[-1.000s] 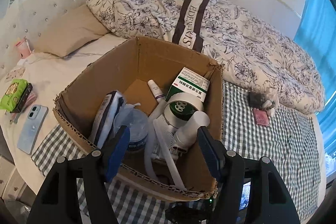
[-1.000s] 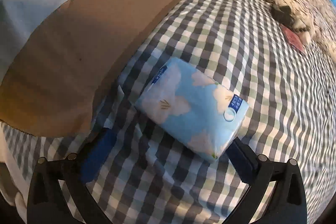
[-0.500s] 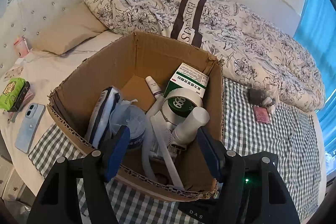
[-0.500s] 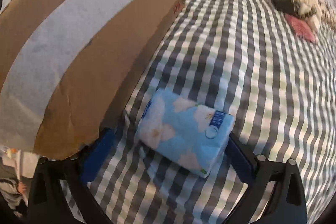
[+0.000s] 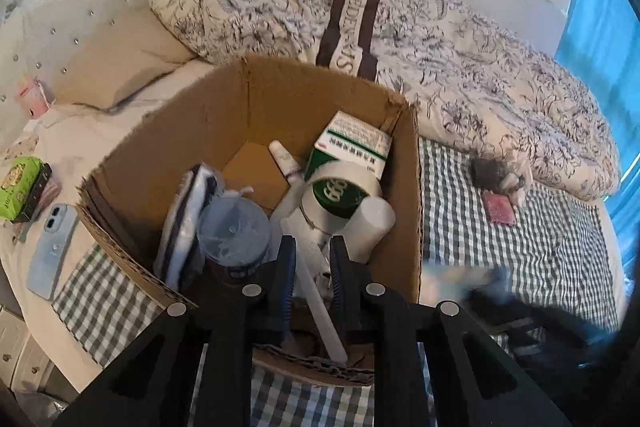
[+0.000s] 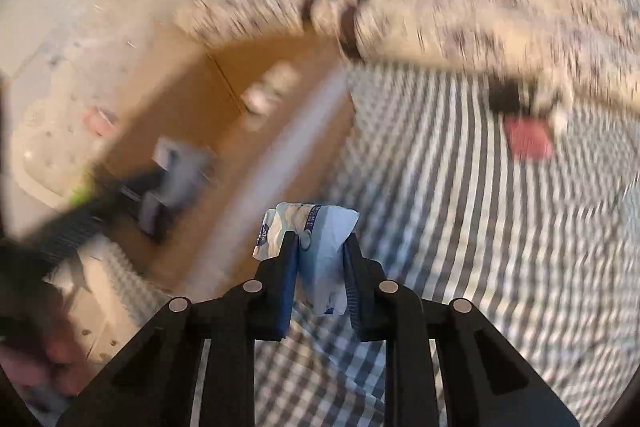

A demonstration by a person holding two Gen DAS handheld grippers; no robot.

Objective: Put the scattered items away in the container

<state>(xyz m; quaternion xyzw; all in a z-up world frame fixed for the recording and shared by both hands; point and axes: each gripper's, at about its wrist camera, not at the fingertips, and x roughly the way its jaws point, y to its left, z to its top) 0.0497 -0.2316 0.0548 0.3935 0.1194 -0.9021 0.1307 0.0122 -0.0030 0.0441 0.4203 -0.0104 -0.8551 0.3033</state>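
Right gripper (image 6: 321, 254) clamping tissue pack (image 6: 320, 251), blurred, seemingly lifted; left gripper (image 5: 313, 255) narrowed, over cardboard box (image 5: 208, 131)

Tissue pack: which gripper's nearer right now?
Right. The right gripper is clamped on the tissue pack, lifted off the bed. The left gripper hangs over the box, beside it.

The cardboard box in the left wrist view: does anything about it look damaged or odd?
Yes. The cardboard box has ragged, torn top edges with no flaps, and its near wall is crumpled. The items inside lie jumbled: a white tape roll leans on a green-and-white carton.
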